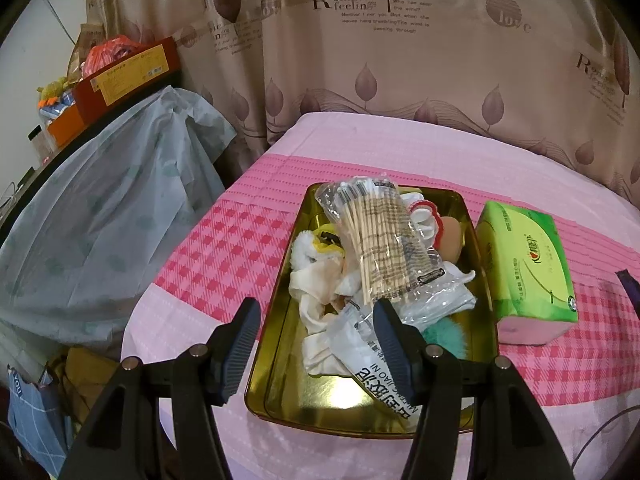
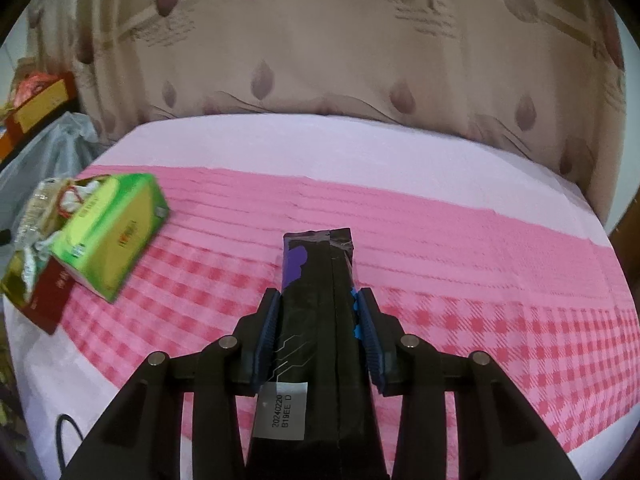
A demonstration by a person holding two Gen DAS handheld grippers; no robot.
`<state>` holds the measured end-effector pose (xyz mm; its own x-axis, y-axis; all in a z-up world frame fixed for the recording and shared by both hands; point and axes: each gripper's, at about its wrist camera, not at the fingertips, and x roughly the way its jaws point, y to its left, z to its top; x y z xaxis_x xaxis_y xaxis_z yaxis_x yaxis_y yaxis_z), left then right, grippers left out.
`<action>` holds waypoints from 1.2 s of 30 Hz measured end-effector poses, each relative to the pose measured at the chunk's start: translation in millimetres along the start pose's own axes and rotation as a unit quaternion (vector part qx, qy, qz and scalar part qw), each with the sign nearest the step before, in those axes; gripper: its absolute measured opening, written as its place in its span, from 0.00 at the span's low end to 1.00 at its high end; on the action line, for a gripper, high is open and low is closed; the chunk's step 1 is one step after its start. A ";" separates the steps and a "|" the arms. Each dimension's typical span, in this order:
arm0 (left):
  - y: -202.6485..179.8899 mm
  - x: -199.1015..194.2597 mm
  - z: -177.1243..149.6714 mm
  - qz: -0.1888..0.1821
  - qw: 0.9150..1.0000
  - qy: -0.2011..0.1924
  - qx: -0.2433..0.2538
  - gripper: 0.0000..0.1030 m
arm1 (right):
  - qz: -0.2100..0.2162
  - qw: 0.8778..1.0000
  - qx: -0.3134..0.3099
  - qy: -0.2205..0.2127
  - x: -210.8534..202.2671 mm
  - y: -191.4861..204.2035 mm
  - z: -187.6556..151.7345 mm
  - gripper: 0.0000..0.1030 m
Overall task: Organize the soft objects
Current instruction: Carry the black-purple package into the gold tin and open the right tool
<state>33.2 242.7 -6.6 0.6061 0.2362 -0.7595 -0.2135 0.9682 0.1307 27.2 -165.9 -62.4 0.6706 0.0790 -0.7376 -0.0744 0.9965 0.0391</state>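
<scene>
Gripping a dark pack across its middle, the right gripper has both pads pressed to its sides, pointing steeply down above the bed. The pack looks light, squashy and glossy, so likely slippery. Ahead-left sit a tissue pack and tin. The left gripper hangs open and empty over the tin's near end, tilted down.

Dim pinkish indoor light, fisheye-bent edges, right view motion-blurred.
</scene>
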 end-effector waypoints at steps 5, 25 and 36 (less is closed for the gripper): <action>2.0 2.6 0.9 0.000 1.000 0.004 -0.008 0.58 | 0.039 0.999 -0.022 -0.015 -6.7 38.5 17.8 0.35; 18.9 4.4 2.7 0.010 0.999 0.002 -0.046 0.58 | 0.184 0.972 -0.144 -0.027 -0.7 245.4 44.6 0.35; 33.2 4.1 3.4 0.016 0.997 -0.003 -0.072 0.58 | 0.155 0.981 -0.116 -0.014 42.3 287.3 55.0 0.35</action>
<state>31.2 276.1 -3.2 0.6020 0.2685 -0.7520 -0.3413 0.9379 0.0617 74.8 125.3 -45.3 0.6090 0.3819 -0.6952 -0.4423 0.8911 0.1021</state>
